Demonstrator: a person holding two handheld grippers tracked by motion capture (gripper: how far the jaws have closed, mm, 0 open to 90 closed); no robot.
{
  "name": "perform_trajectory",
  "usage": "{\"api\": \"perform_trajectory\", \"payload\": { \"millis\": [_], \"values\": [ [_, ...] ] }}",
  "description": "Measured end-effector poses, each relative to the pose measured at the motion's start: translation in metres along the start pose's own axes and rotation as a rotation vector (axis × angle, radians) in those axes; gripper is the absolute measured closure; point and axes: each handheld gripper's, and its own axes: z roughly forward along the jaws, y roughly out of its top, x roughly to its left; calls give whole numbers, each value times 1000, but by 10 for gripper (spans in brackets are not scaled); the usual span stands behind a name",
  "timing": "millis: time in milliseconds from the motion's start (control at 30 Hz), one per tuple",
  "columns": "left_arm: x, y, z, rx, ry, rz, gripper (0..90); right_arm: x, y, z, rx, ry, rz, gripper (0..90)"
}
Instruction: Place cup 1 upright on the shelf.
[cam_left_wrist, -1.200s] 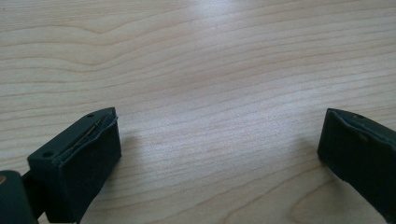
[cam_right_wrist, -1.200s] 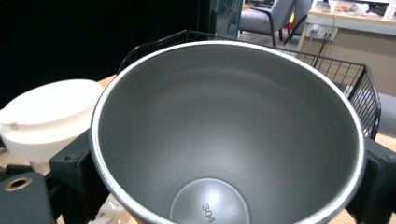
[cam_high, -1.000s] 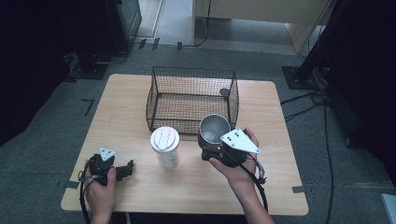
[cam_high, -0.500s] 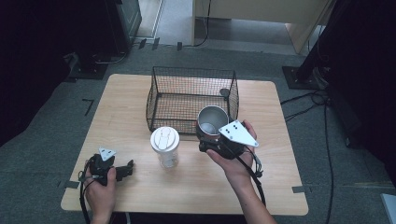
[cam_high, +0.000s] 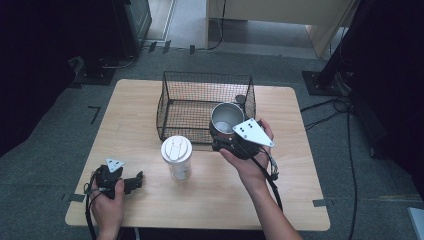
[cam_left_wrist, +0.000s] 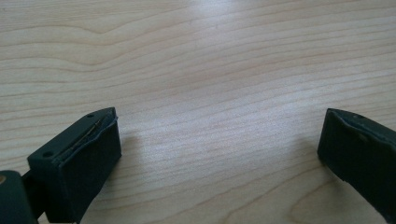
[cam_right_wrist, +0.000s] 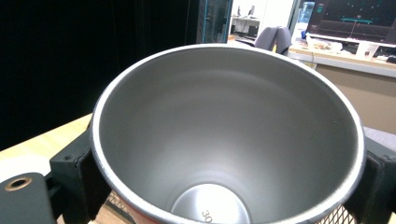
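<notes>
A steel cup (cam_high: 226, 118) hangs over the near right corner of the black wire basket (cam_high: 200, 90), with my right gripper (cam_high: 225, 136) shut on it. In the right gripper view the cup's open mouth (cam_right_wrist: 224, 140) faces the camera, and a black jaw presses each side of its wall. A white lidded paper cup (cam_high: 176, 156) stands upright on the table in front of the basket. My left gripper (cam_high: 134, 181) rests on the table at the near left, held by a hand. Its fingers (cam_left_wrist: 79, 158) stand wide apart over bare wood.
The wooden table (cam_high: 295, 190) has bare room at its right and near edge. A small dark round object (cam_high: 240, 99) lies inside the basket at its far right corner. Dark stands and cables surround the table on the floor.
My right gripper has carried the steel cup away from me and upward, from beside the paper cup to the basket's near right corner. The left gripper has stayed put.
</notes>
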Motion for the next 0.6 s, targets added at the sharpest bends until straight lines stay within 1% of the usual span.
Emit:
{"api": "perform_trajectory", "payload": {
  "millis": [133,400,533,567,600],
  "values": [
    [0,0,0,0,0,0,0,-4,2,7,-7,-16,-14,74],
    [0,0,0,0,0,0,0,-12,5,20,-15,-35,-11,75],
    [0,0,0,-1,1,0,0,-16,6,30,-13,-51,-18,74],
    [0,0,0,-1,1,0,0,-16,6,30,-13,-51,-18,74],
    [0,0,0,-2,1,0,0,-17,6,35,-10,-55,-21,75]
  ]
}}
